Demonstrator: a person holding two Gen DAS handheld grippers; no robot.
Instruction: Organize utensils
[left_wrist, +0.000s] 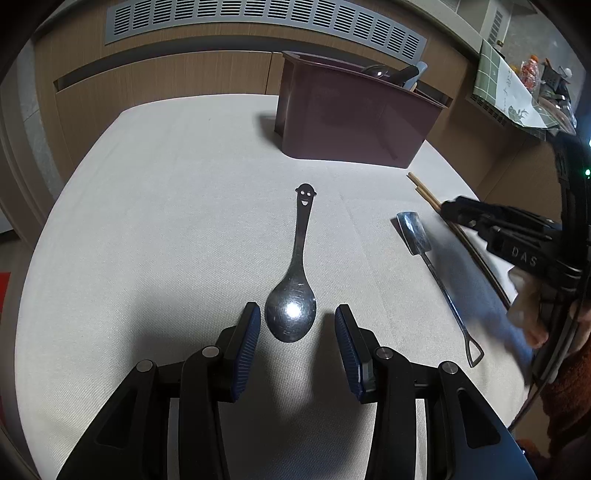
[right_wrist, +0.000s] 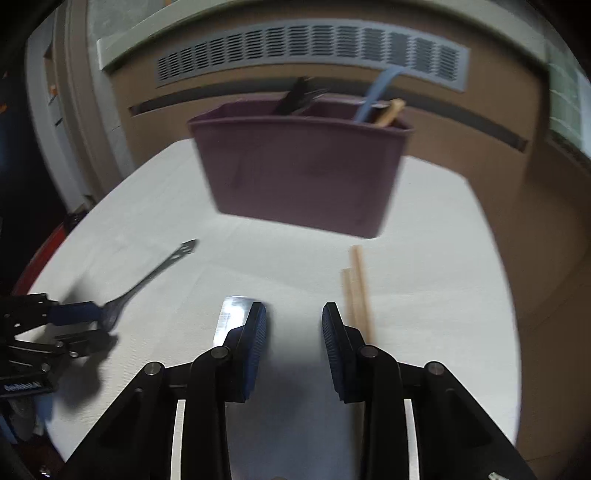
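On a white tablecloth (left_wrist: 166, 221), the left gripper (left_wrist: 297, 321) hovers wide open, its pads either side of a smiley-handled spoon's (left_wrist: 293, 295) bowl, not touching. To the right lie a shovel-shaped spoon (left_wrist: 424, 251) and chopsticks (right_wrist: 358, 291). The right gripper (right_wrist: 293, 325) is open, empty. Only its blurred view shows the far purple bin's (right_wrist: 303, 177) two compartments. A wood-panelled wall stands behind.

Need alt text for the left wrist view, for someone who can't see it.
The open left gripper hovers over a white table, its pads either side of a smiley-handled spoon. A shovel-shaped spoon and wooden chopsticks lie to the right, near the right gripper; a purple utensil bin stands behind.
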